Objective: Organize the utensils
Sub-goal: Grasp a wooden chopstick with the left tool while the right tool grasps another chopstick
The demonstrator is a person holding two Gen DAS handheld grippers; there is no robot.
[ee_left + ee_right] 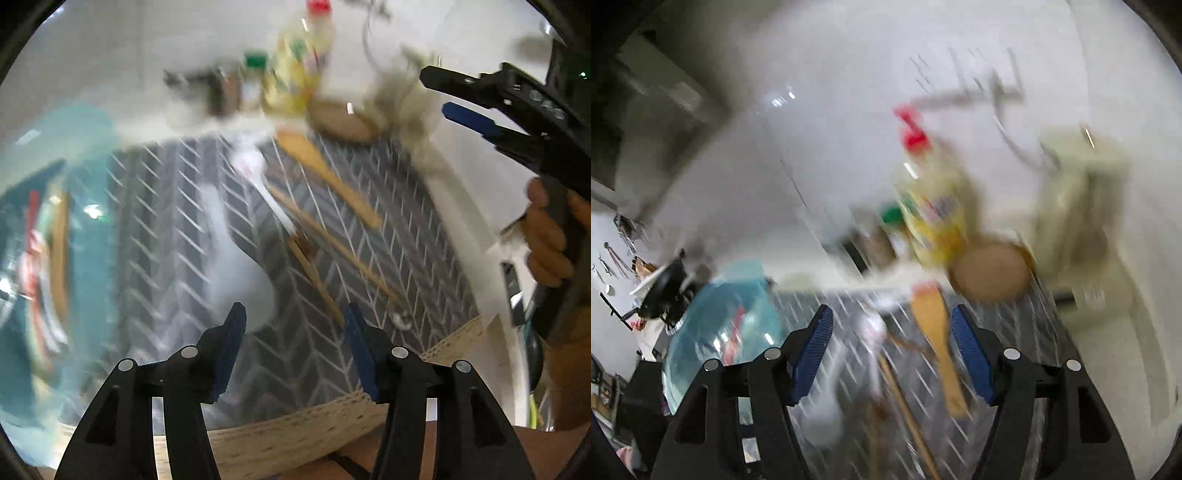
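Observation:
A grey herringbone mat (159,236) lies on a wooden table. On it rest a wooden spatula (328,173), a white ladle (236,266), a smaller white spoon (258,173), wooden chopsticks (332,243) and a metal spoon (400,319). A teal container (85,221) at the left holds several utensils. My left gripper (295,350) hangs open and empty over the mat's near edge. My right gripper (436,92) is open and empty, held by a hand (550,236) at the right. In the blurred right wrist view, my right gripper (892,321) frames the spatula (936,339) from above, with the container (727,325) to its left.
Behind the mat stand a yellow oil bottle (299,70) with a red cap, a green-capped jar (253,81) and a round wooden board (343,122). A beige object (1082,192) sits at the back right. The table's front edge (295,432) runs below the left gripper.

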